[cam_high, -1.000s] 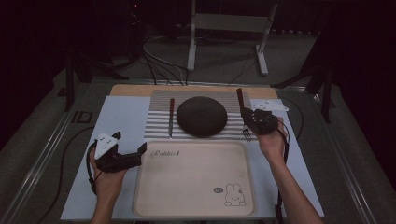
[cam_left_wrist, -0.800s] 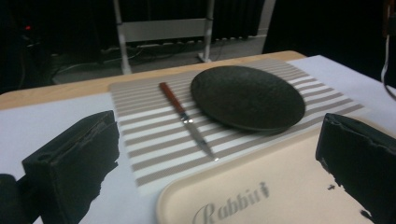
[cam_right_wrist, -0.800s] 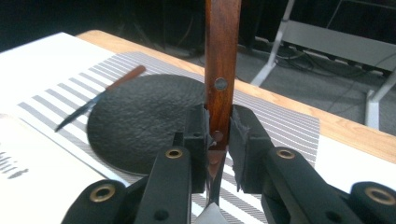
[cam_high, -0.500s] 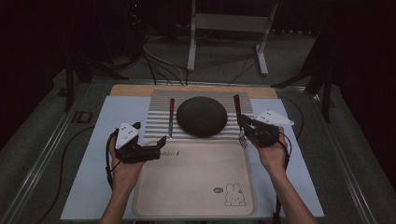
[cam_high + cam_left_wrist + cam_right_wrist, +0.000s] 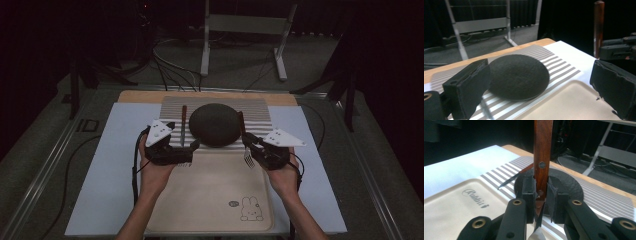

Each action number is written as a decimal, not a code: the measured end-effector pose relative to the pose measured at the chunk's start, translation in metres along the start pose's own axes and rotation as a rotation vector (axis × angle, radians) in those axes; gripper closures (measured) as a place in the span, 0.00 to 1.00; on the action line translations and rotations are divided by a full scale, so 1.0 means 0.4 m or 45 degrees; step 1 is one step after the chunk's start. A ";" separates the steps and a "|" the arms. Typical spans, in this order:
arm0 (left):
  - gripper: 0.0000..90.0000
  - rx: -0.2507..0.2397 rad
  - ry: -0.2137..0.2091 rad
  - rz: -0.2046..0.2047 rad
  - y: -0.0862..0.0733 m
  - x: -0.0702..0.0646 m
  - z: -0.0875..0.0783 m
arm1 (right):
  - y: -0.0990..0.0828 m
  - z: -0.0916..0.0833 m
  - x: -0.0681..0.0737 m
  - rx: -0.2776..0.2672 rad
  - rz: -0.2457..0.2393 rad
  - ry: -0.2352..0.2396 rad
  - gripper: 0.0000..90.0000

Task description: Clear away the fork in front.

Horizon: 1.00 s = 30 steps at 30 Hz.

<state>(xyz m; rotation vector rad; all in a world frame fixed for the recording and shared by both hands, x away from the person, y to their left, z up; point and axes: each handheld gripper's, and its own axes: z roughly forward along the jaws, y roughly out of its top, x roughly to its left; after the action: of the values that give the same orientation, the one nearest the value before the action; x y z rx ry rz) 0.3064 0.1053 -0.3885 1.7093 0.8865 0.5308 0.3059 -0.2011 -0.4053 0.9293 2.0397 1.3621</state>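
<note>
- In the high view we see a dark room with a metal stand [image 5: 240, 30] and cables on the floor behind a table [image 5: 100, 175] covered by a pale blue sheet. On it lie a grey-and-white striped mat [image 5: 260, 117] at the far side and a beige tray [image 5: 210, 200] nearer the person.
- In that view we find a dark round plate [image 5: 216, 124] on the striped mat, with a brown-handled knife [image 5: 183, 125] lying just left of it. The left gripper [image 5: 187, 150] hovers over the tray's far left corner, just beside the knife's near end. The right gripper [image 5: 247, 145] sits at the tray's far right edge, holding a fork [image 5: 248, 158] whose tines point down toward the tray. A small rabbit drawing [image 5: 250, 209] marks the tray's near right part; we cannot read any writing from here.
- The left gripper view shows us what the high view cannot: its two black jaws stand wide apart with nothing between them, the plate [image 5: 519, 75] lying beyond. The fork's wooden handle [image 5: 598, 27] stands upright at the right, in the other gripper.
- In the right gripper view the jaws are clamped on the fork [image 5: 541, 165], handle rising upright with two rivets visible. The word "Rabbit" [image 5: 475, 195] reads on the tray [image 5: 451, 210] in script, and the knife [image 5: 516, 176] lies on the striped mat [image 5: 599, 192] beyond.
</note>
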 end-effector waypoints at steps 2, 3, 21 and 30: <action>0.05 0.000 -0.008 0.003 0.002 -0.005 0.005 | 0.000 0.001 0.006 0.000 -0.005 0.005 0.86; 0.05 -0.001 -0.026 0.014 0.009 -0.018 0.018 | 0.001 0.002 0.016 -0.004 -0.007 0.017 0.86; 0.16 -0.041 -0.161 -0.028 0.039 -0.090 0.102 | 0.006 0.019 0.092 -0.037 -0.070 0.097 0.86; 0.53 -0.071 -0.302 -0.071 0.037 -0.104 0.115 | 0.007 0.027 0.114 -0.057 -0.078 0.105 0.86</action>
<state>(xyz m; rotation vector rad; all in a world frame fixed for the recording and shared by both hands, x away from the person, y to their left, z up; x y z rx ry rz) 0.3184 0.0427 -0.3854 1.6520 0.7393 0.3047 0.2856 -0.1587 -0.4086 0.7970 2.0719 1.4292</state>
